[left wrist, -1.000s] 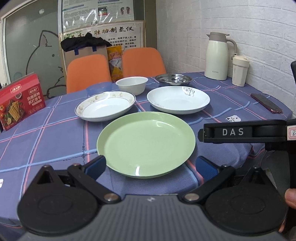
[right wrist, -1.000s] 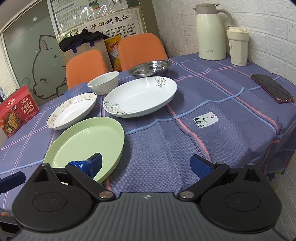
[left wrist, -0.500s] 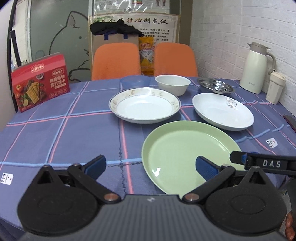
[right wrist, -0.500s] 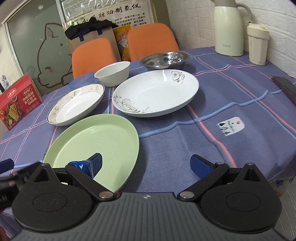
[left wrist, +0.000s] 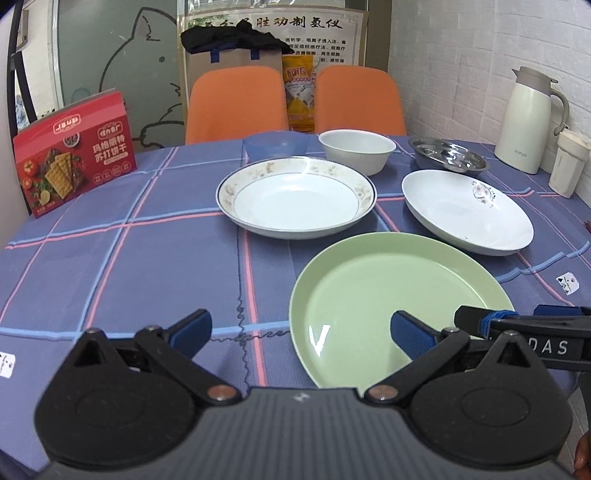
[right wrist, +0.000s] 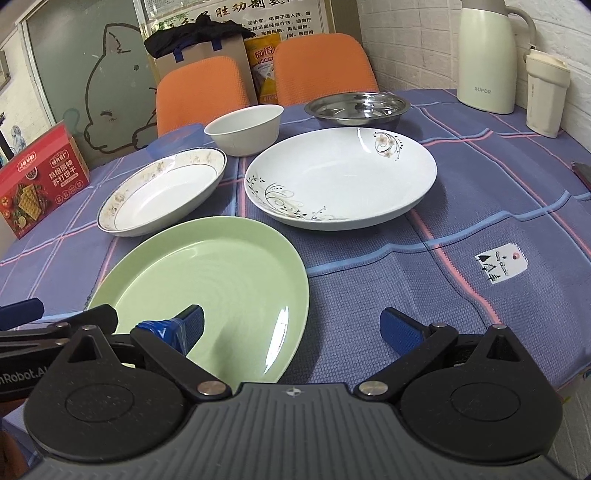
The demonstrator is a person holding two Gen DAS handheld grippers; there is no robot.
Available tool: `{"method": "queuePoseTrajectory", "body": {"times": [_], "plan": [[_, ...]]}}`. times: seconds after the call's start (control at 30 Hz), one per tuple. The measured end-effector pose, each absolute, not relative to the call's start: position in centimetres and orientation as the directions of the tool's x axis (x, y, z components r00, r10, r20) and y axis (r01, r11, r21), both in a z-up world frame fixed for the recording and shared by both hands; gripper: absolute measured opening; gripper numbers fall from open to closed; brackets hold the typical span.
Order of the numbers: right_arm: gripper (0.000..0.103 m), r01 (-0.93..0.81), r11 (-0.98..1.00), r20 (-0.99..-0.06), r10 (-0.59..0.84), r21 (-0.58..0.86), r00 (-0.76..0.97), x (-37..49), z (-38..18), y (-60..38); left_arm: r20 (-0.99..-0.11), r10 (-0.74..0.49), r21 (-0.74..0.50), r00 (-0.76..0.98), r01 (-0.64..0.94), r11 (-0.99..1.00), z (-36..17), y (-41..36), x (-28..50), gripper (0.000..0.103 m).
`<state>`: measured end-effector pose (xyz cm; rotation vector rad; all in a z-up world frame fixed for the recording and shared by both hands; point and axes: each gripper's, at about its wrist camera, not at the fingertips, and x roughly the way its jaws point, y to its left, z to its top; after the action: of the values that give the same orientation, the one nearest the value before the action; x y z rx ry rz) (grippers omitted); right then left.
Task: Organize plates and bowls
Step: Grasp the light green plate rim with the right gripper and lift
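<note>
Left tool [left wrist: 301, 330] has swung left off the green plate [left wrist: 391, 295]. Both tools are sitting wide apart, the right tool [right wrist: 291, 325] straddling the plate's near rim, probably going first.

place: office break room | cues: wall poster [left wrist: 273, 33]; orange chairs [left wrist: 236, 103]; clothed table [left wrist: 147, 258]; thermos [left wrist: 526, 122]

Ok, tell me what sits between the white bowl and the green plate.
The gold-rimmed plate sits between the white bowl and the green plate, clearest in the left wrist view.
</note>
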<state>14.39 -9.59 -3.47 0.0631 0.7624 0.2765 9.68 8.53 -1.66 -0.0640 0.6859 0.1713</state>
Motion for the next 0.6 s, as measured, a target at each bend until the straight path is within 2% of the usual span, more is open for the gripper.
{"method": "queuePoseTrajectory", "body": {"times": [0.17,0.33,0.6], "plan": [[0.089,-0.231,0.964,-0.681,0.258,0.132,0.686,14.9,-3.7,-9.0,-0.639,0.136,-0.01,0.757,-0.185,0.983,-1.7,9.0,10.1,0.103],[0.09,-0.238,0.97,-0.678,0.205,0.046,0.706,14.8,-4.2,-7.8,-0.644,0.132,-0.01,0.753,-0.182,0.983,-2.3,9.4,10.6,0.103],[0.091,-0.325,0.946,-0.552,0.28,0.018,0.785,13.7,-5.5,-8.9,-0.679,0.155,-0.002,0.718,-0.213,0.977,-2.6,9.8,11.7,0.102]]}}
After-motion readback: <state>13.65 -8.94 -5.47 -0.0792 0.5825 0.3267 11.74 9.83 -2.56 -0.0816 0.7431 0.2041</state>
